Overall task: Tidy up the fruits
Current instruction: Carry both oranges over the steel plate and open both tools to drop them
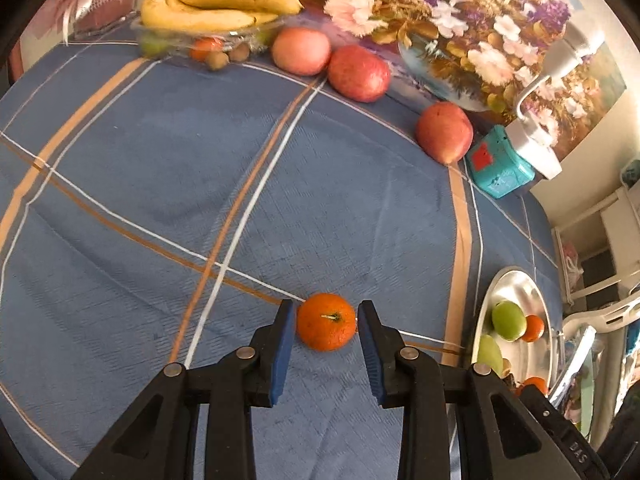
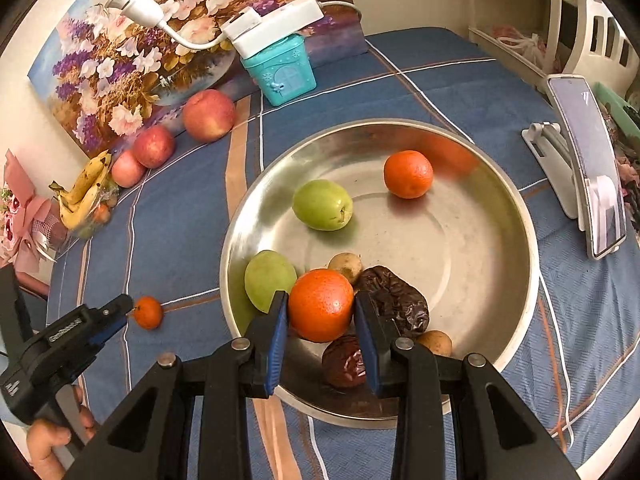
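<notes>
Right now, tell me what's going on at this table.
A person is sorting fruit with two handheld grippers. The right gripper holds a tangerine over the steel bowl, which already holds green fruits, another tangerine and dried dates. The left gripper brackets a small tangerine on the blue tablecloth, not yet lifted.

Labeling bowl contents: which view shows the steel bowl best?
Right wrist. The whole bowl lies under the camera, so the green fruits, oranges and dark dried fruits inside show clearly. Left wrist catches only a thin slice of the bowl at the frame's right edge.
</notes>
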Action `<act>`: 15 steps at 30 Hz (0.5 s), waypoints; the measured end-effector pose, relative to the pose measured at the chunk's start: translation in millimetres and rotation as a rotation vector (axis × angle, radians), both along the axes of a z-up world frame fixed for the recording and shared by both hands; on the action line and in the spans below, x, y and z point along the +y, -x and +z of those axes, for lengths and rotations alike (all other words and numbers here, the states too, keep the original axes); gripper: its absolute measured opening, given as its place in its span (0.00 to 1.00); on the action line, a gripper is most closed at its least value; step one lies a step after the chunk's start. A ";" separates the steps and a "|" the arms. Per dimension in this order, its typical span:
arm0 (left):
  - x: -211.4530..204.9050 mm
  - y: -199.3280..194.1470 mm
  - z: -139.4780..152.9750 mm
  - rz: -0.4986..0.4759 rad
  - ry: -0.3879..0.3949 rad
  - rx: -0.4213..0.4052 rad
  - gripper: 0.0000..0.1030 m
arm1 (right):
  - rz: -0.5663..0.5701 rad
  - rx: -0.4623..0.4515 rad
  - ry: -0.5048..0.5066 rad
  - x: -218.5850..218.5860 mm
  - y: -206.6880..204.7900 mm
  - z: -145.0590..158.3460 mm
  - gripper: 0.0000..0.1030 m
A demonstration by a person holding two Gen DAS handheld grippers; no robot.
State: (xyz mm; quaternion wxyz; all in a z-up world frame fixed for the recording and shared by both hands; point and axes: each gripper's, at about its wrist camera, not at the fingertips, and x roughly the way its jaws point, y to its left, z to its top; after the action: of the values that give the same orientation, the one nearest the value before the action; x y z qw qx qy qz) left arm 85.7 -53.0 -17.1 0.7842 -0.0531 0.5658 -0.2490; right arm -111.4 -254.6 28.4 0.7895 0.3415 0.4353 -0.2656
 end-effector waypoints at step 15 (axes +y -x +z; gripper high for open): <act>-16.1 0.6 -20.0 -0.047 -0.018 0.059 0.33 | -0.006 0.011 0.001 -2.1 -1.6 0.2 0.33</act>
State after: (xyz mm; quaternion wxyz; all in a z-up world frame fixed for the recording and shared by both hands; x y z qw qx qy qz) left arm 85.1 -69.1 -37.1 0.7616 -0.0404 0.5921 -0.2605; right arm -109.8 -256.7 28.6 0.7867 0.3408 0.4384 -0.2699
